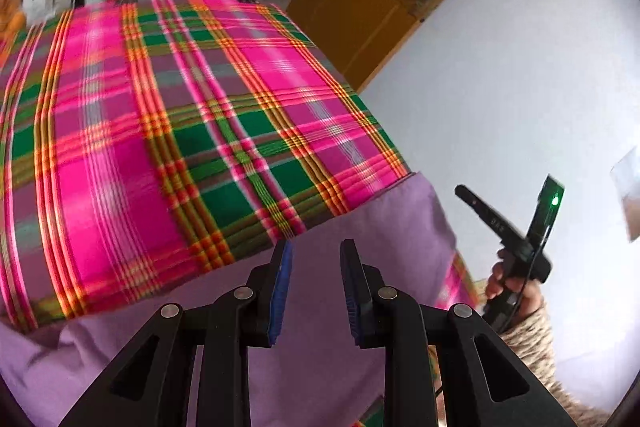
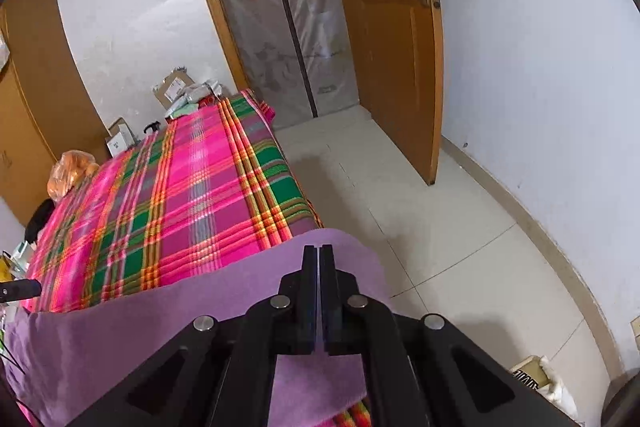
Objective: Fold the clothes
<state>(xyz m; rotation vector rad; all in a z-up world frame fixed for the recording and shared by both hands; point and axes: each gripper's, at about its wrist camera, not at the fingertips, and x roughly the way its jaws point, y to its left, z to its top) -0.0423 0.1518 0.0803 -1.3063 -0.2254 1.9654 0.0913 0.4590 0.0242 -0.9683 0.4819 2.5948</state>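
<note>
purple cloth on the plaid bedspread; left tongs parted and empty, right tongs closed.

1. The purple garment is looking like soft, matt cloth.
2. The plaid bedcover is showing woven, slightly shiny fabric.
3. The door is showing varnished wood.
4. The floor is gleaming as smooth tile.

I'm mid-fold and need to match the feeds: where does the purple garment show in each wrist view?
Left wrist: purple garment spreads across the bottom, under and ahead of the left gripper, whose jaws stand apart.
Right wrist: purple garment fills the lower left and centre, around the shut right gripper.
Shared landmark: the pink plaid bed cover.
</note>
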